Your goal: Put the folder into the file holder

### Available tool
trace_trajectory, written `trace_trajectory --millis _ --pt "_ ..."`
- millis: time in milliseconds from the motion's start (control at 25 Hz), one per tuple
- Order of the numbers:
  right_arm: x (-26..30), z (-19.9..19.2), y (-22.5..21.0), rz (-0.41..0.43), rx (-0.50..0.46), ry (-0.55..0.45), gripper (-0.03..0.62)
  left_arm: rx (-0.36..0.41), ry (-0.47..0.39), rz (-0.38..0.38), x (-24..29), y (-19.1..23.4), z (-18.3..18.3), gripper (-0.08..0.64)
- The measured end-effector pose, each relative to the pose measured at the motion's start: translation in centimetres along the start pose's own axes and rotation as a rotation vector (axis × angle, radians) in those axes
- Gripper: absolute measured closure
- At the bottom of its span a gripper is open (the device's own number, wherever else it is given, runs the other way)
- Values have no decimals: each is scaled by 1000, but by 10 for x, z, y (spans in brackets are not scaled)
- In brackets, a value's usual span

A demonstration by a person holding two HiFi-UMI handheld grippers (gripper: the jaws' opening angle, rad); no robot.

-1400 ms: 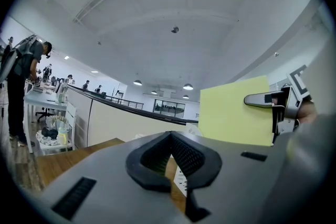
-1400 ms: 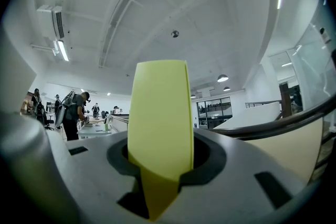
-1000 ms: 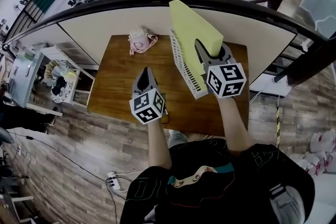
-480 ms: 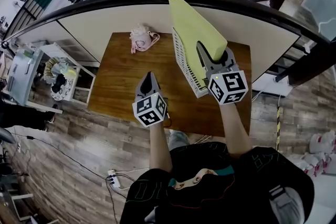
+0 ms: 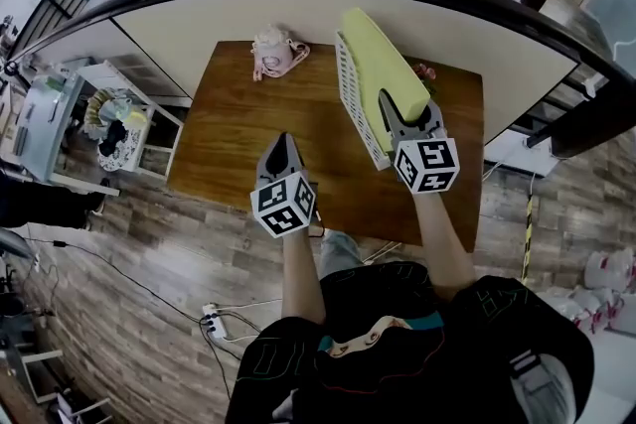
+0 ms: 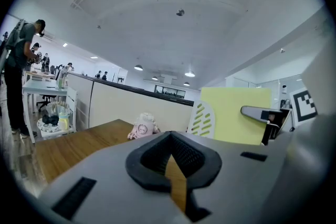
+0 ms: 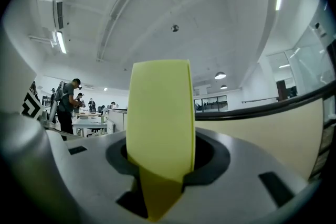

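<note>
Markings first: the only print on show is the black-and-white square codes, one set on the left cube [image 5: 283,204] and one on the right cube [image 5: 427,164] (patterns rather than letters, so nothing to spell out). A slice of the same kind of code peeks in at the edge of each gripper view.

Now the poses. Both forearms come out bare from a dark top. The left forearm [image 5: 298,273] runs straight ahead over the front edge of the wooden tabletop [image 5: 238,129]. The left gripper [image 5: 281,142] hangs over the middle of it, nose pointing at the partition wall [image 5: 199,25]. Its fingers are together: in the left gripper view [image 6: 170,136] the black pads meet at the tip, with just a thin sliver of wood showing through the slit below.

The right forearm [image 5: 442,243] reaches further in, and the right gripper [image 5: 405,109] sits at the near end of the white slatted file holder [image 5: 356,104] on the right rear of the tabletop. The pale yellow folder [image 5: 383,65] stands on edge inside that holder, its top rising above the slatted wall on its left. The right fingers are opening with the folder between them. In the right gripper view [image 7: 163,157] its lower edge fills the slot and touches both sides, the sheet [image 7: 160,113] rising straight up the middle.

A pink-and-white soft thing [image 5: 273,50] sits at the rear left, well apart from the holder.
</note>
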State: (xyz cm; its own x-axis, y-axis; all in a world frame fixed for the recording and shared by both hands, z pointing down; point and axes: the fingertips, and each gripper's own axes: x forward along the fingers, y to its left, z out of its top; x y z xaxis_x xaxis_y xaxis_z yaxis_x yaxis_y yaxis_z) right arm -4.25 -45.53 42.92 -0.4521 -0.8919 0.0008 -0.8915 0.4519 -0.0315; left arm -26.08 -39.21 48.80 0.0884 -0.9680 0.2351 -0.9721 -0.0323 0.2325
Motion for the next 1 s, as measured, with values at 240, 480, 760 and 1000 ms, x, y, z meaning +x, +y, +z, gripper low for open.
trace_trajectory --millis 240,480,760,1000 --pt "-5 -34 5 6 52 93 387 -7 44 6 -9 3 -24 565" --pt "-29 -16 16 66 26 45 379 -25 59 -16 -15 -11 -38 565" --pt "-92 -17 0 80 26 51 383 -7 33 -105 -34 -77 -44 565" --pt "-141 -20 -33 15 72 61 589 23 28 -133 -55 -115 -49 565"
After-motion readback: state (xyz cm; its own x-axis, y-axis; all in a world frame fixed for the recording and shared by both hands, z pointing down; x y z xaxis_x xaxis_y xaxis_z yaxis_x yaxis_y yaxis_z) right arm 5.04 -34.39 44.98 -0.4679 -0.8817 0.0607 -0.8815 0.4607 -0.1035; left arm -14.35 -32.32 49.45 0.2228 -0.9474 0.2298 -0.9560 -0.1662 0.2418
